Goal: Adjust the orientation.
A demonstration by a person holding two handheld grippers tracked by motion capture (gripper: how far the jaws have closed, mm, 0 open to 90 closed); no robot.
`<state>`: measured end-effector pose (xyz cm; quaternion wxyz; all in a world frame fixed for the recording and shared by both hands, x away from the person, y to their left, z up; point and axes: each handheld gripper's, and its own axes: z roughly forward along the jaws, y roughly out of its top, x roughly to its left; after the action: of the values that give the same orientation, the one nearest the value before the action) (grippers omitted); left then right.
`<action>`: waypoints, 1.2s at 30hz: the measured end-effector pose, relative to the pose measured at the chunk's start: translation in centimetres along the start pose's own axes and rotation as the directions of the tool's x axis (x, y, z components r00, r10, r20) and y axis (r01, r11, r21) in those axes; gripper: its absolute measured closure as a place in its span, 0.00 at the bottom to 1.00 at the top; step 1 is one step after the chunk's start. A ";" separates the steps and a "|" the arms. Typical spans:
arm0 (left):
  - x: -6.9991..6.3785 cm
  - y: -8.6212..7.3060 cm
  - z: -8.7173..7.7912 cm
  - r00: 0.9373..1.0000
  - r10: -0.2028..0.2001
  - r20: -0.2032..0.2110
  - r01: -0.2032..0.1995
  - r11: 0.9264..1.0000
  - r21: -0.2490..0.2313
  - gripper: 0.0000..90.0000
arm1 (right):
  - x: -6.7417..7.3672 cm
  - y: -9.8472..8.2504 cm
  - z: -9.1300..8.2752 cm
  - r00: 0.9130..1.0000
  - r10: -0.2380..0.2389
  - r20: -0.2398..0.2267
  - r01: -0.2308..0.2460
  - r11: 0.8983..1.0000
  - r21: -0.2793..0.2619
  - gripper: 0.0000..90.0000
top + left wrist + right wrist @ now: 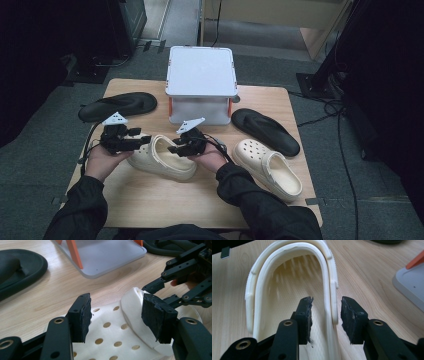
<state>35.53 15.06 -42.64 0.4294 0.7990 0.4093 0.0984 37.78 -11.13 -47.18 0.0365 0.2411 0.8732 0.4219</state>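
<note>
- My right tool point(325, 312) stands partly spread, its pads straddling the side wall of the cream clog point(162, 157); one pad is inside the shoe, the other outside, and I see a gap on both sides, so nothing is pinched.
- My left tool point(116, 315) is spread wide above the clog's perforated toe cap; I see no pad pressing on it.
- The clog lies on the wooden bench point(150, 200) directly under and between both tools, toe toward the left tool, open heel toward the right one.
- Its long axis runs from one tool to the other, slightly slanted across the bench.
- Material reads as smooth moulded foam: round vent holes over the toe, a ribbed edge on the rim, a nubbed footbed inside.
- Pads on both tools are black, rough and chewed at the edges.
- Beyond the tools stands a white box point(201, 85) with orange latches.
</note>
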 end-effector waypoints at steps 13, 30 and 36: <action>0.3 -0.9 -0.8 1.000 -0.019 -0.023 0.019 1.000 -0.010 0.45 | -0.1 0.3 1.0 0.999 0.017 0.030 -0.018 1.000 0.020 0.87; 0.6 -0.4 1.0 1.000 0.012 0.008 -0.012 1.000 -0.005 0.46 | -1.3 -2.7 -3.8 0.982 0.095 0.165 -0.096 0.995 0.003 0.87; 0.4 -0.4 2.3 0.999 0.016 0.050 -0.015 1.000 -0.002 0.52 | -1.5 -4.7 -5.6 0.965 0.154 0.213 -0.153 0.988 -0.022 0.87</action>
<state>36.73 14.06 -44.46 0.4396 0.8039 0.3921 0.0821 35.77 -18.35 -47.30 0.0984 0.3518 0.8418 0.3974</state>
